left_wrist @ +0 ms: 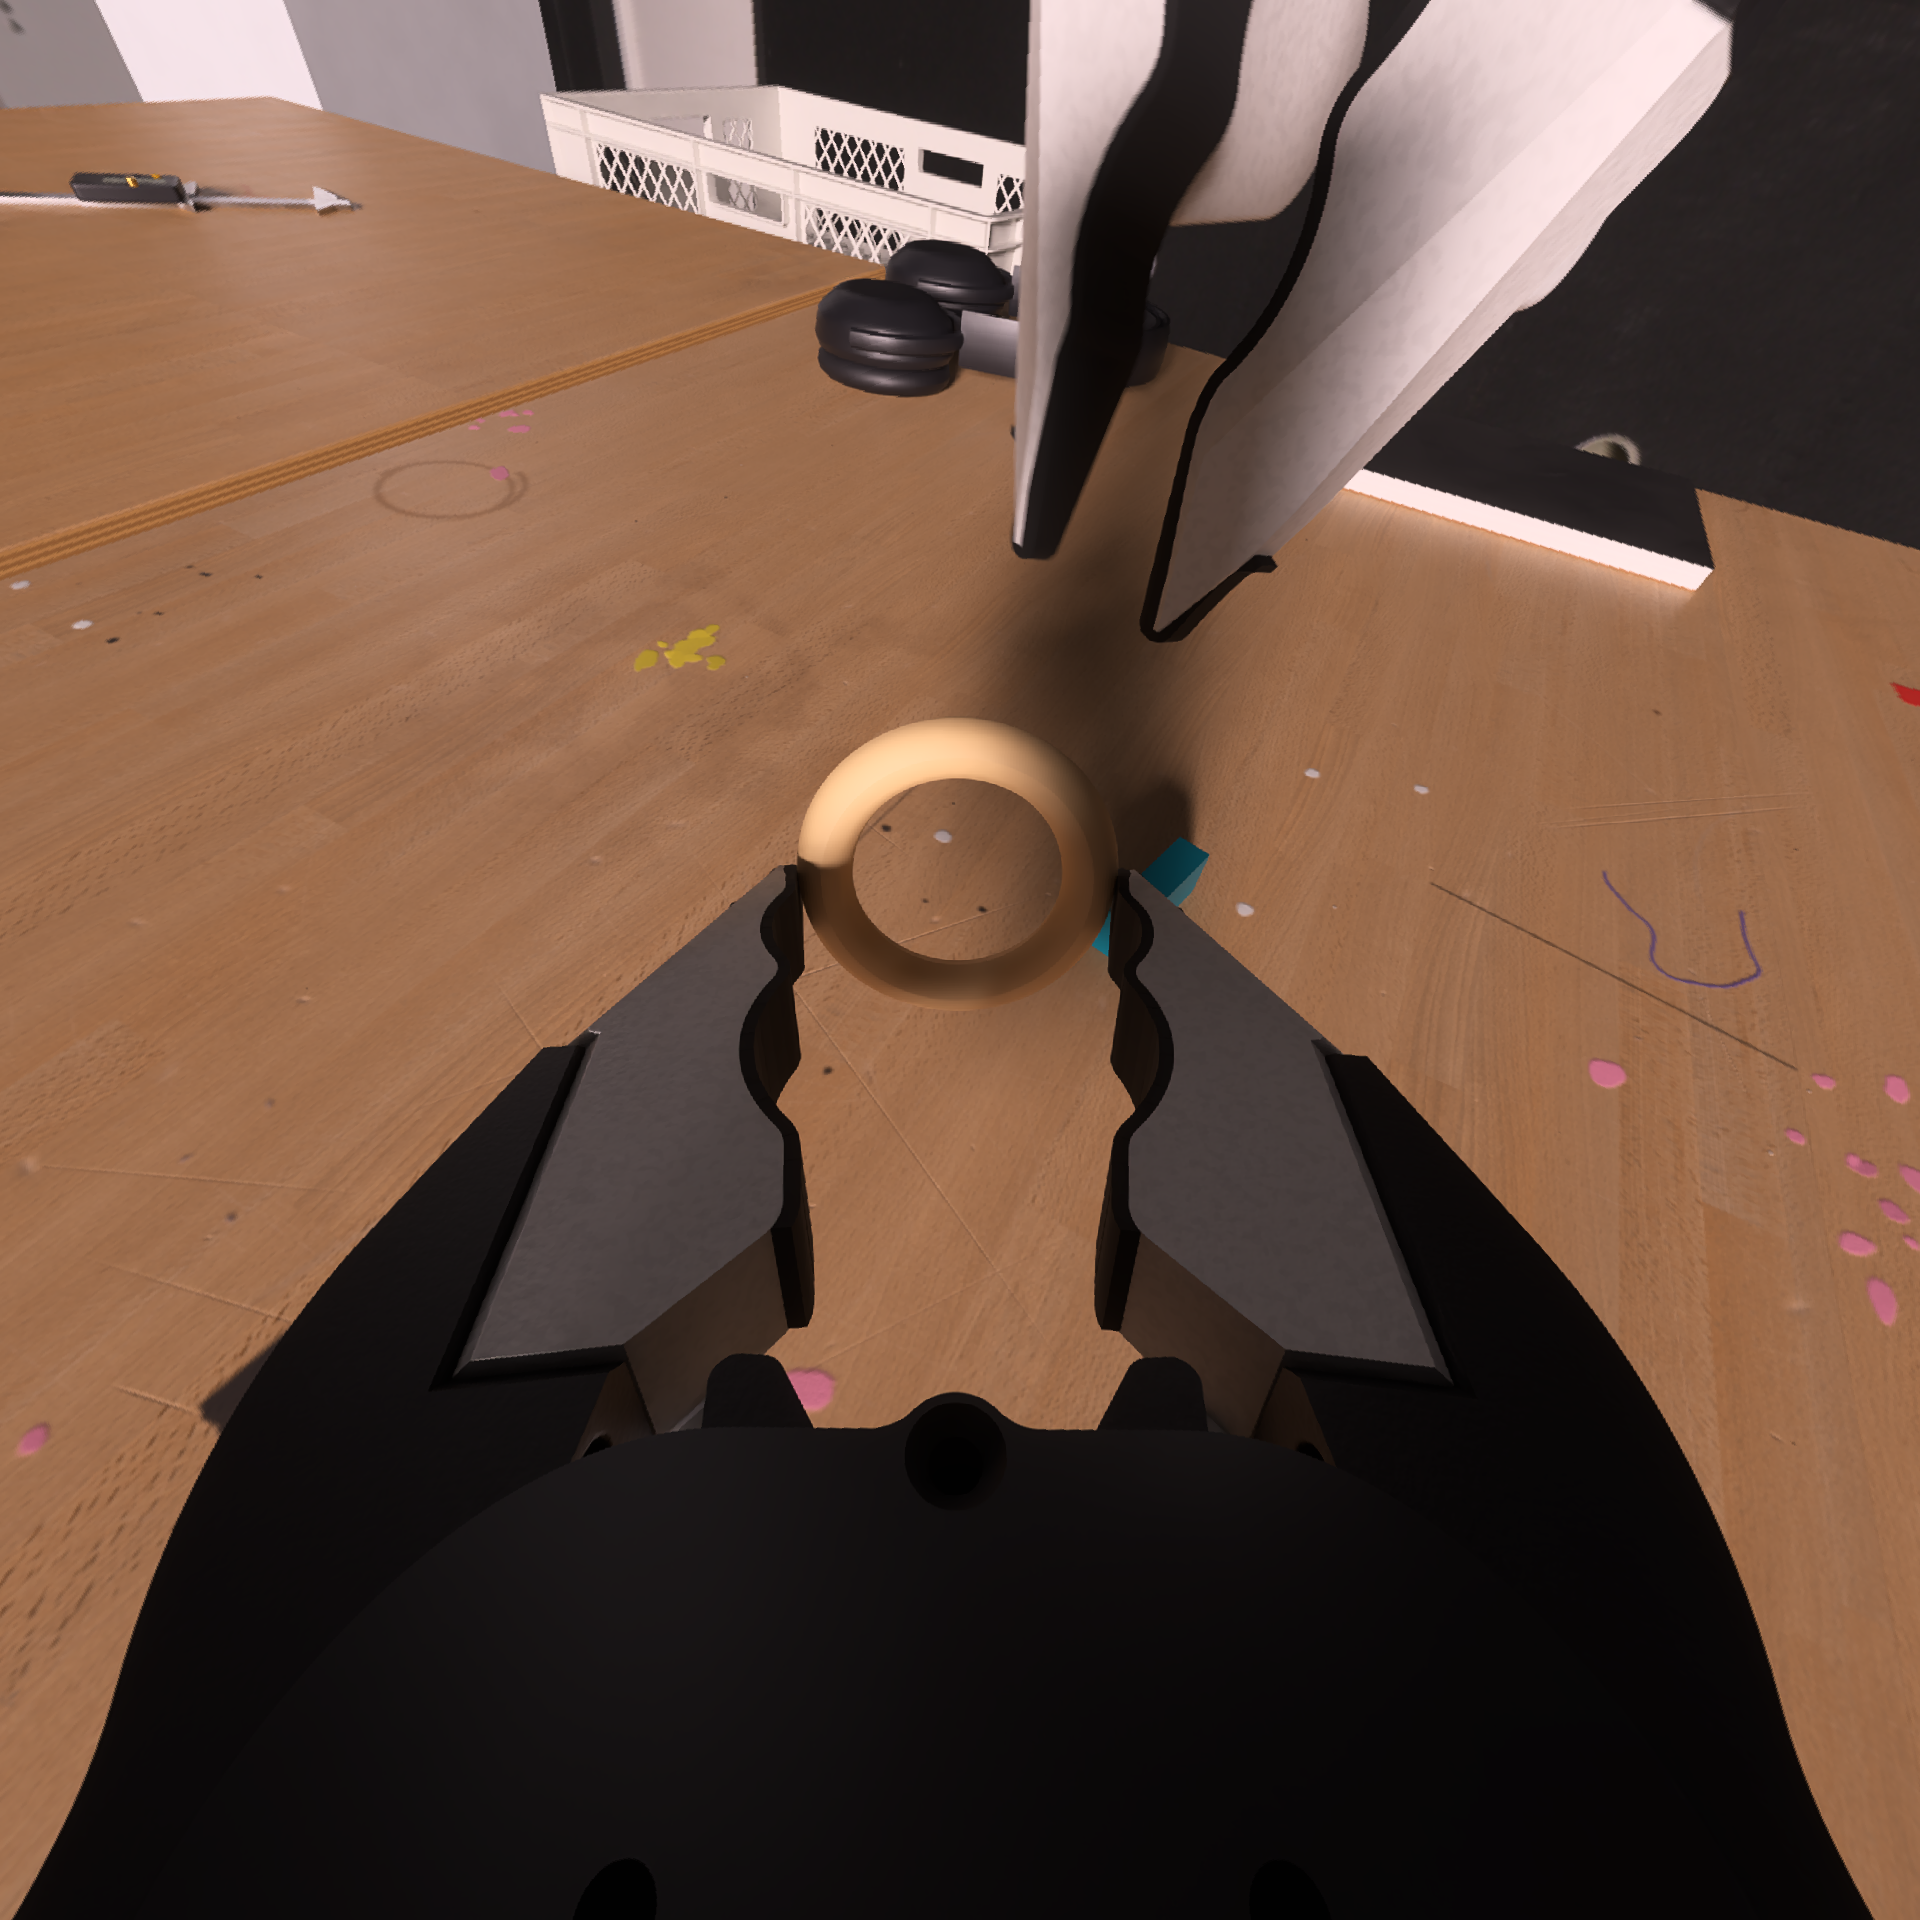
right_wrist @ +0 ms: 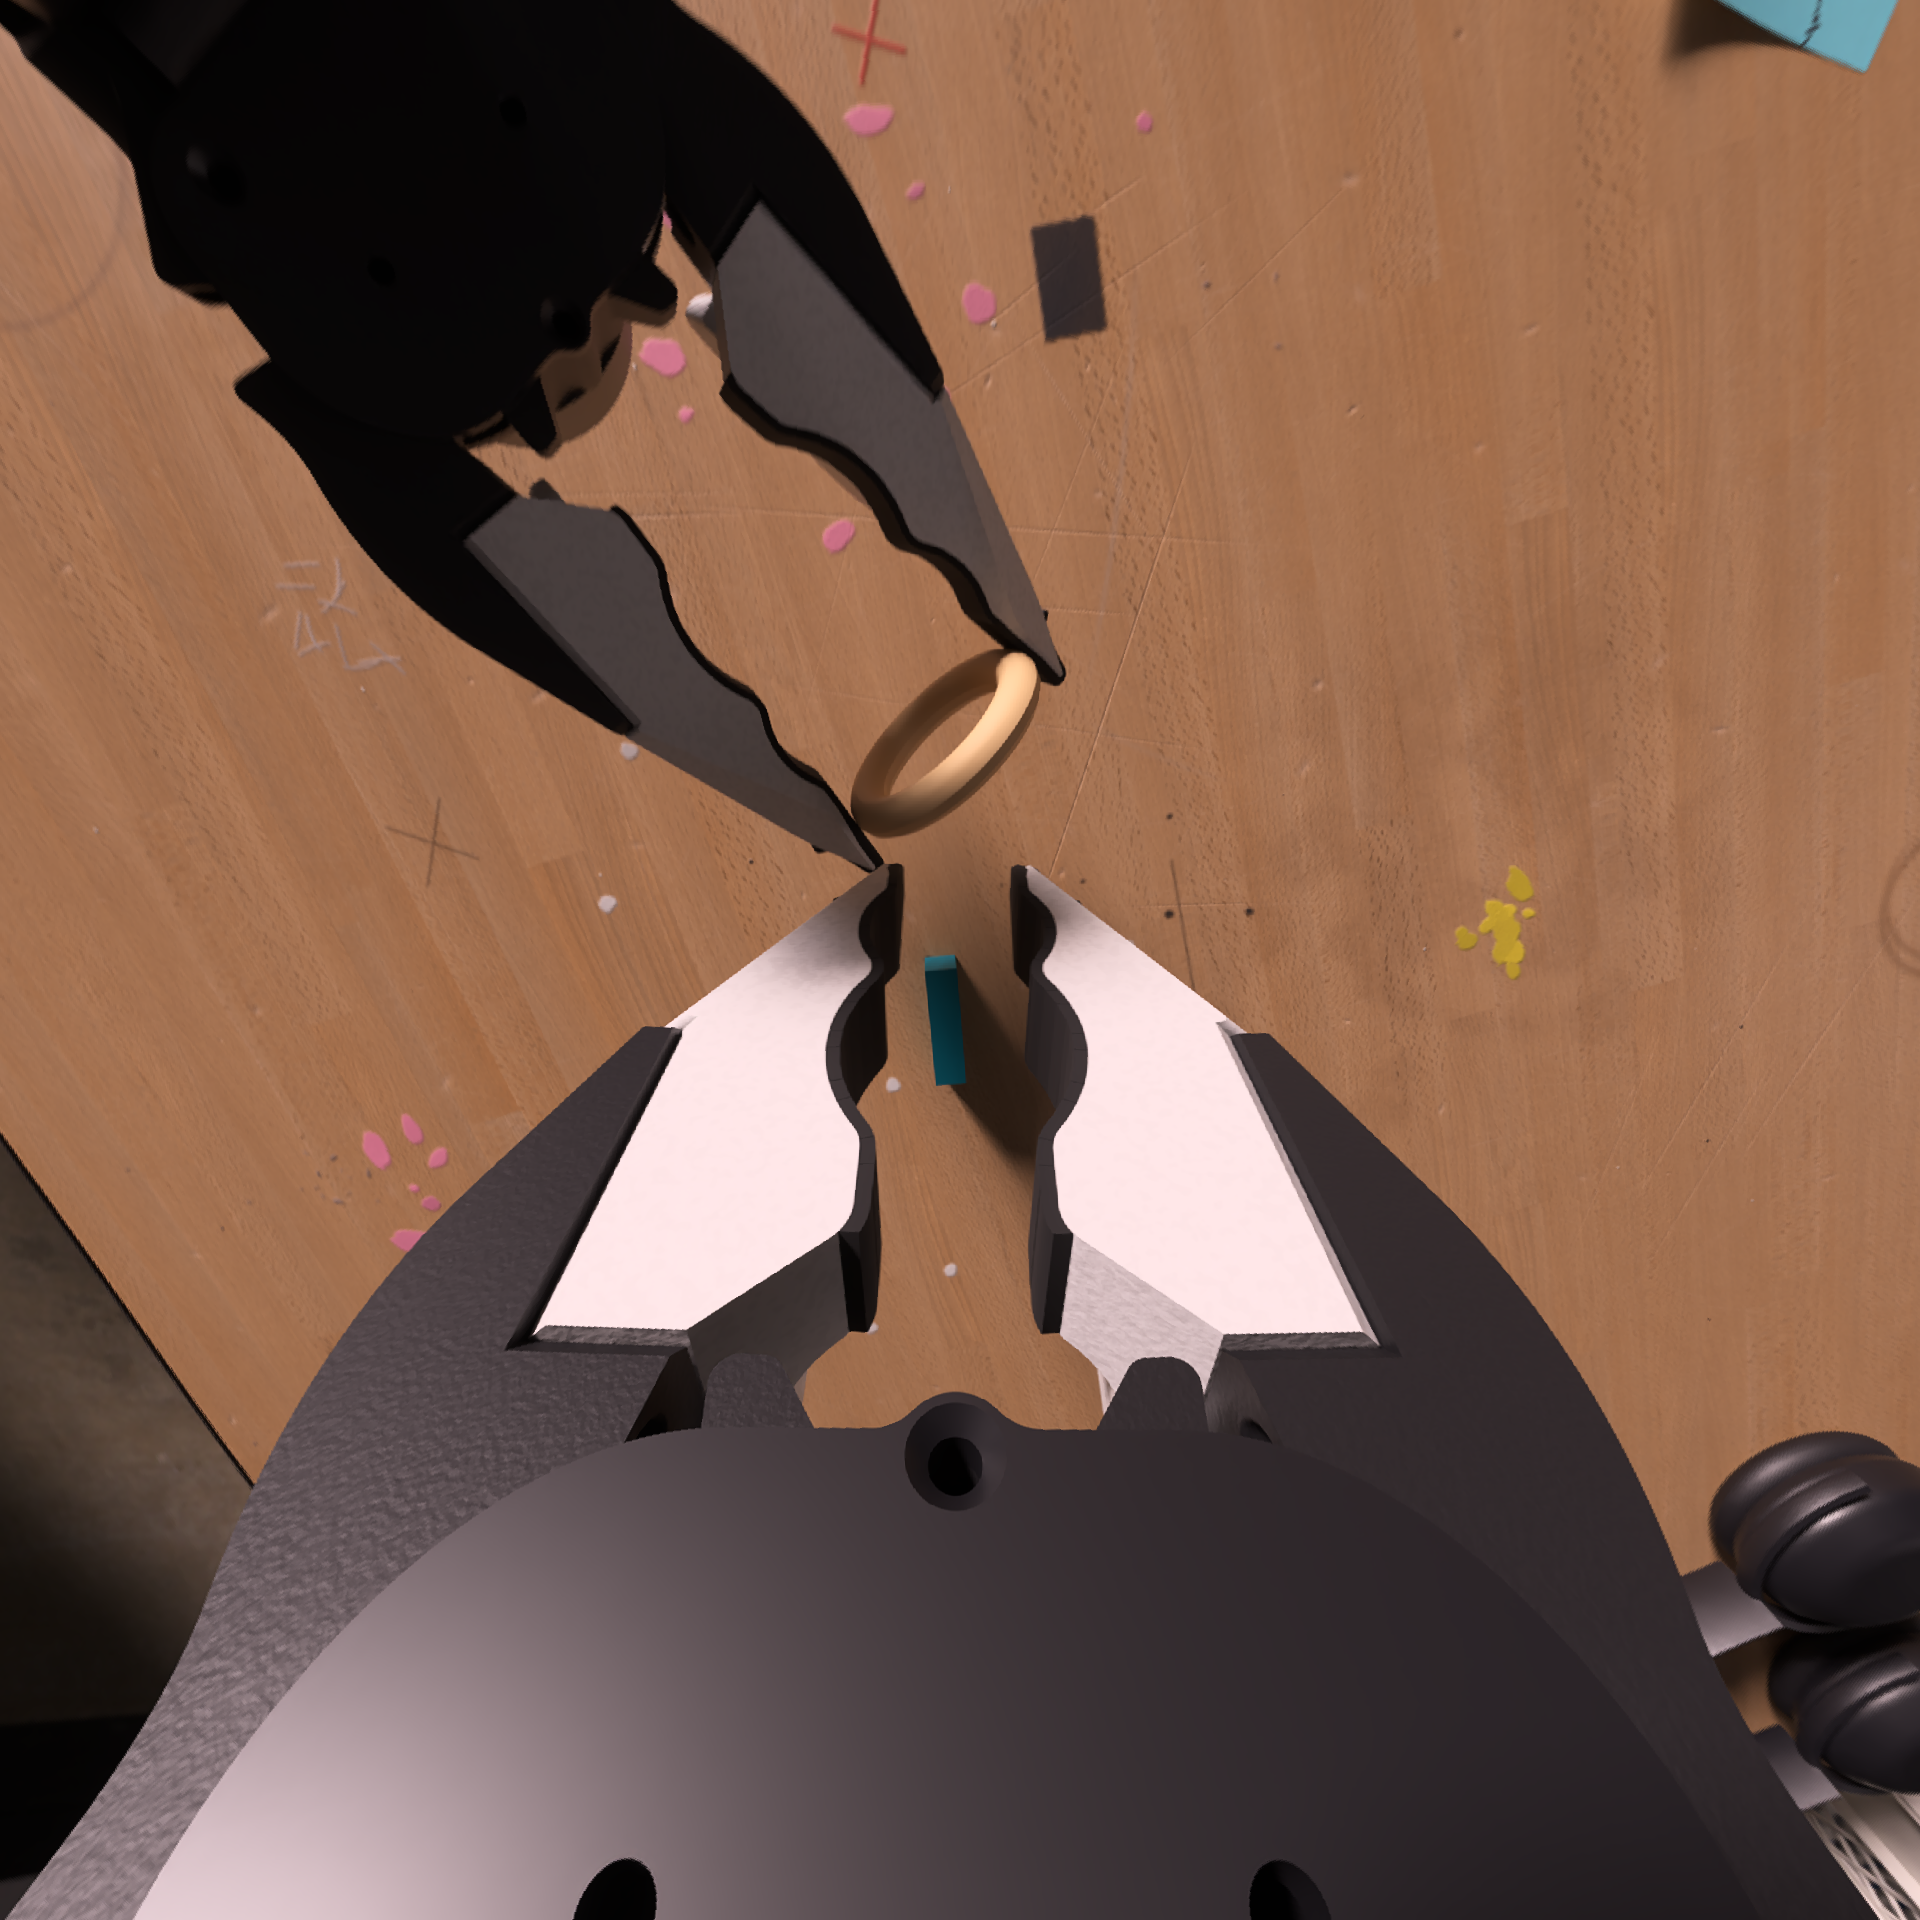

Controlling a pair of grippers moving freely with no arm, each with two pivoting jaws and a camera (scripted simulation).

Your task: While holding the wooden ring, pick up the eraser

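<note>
My left gripper [left_wrist: 956, 894] is shut on the wooden ring [left_wrist: 956, 748], pinching it by its sides between the fingertips, above the table. The teal eraser [left_wrist: 1179, 868] lies on the table just behind the ring, partly hidden by my left gripper's right finger. In the right wrist view, my right gripper [right_wrist: 956, 873] points down at the table with its jaws open. The eraser [right_wrist: 943, 1023] shows in the gap between its white fingers [right_wrist: 748, 1122], untouched. The left gripper [right_wrist: 958, 764] and ring [right_wrist: 1013, 707] are just beyond its tips. The right gripper also shows in the left wrist view [left_wrist: 1107, 587], above the table.
A white crate [left_wrist: 790, 156] stands at the table's far edge, with black round-ended objects [left_wrist: 888, 338] in front of it, also at the lower right [right_wrist: 1818, 1538]. A tool [left_wrist: 135, 189] lies far left. A blue sheet [right_wrist: 1797, 26] and dark patch [right_wrist: 1068, 278] lie farther off.
</note>
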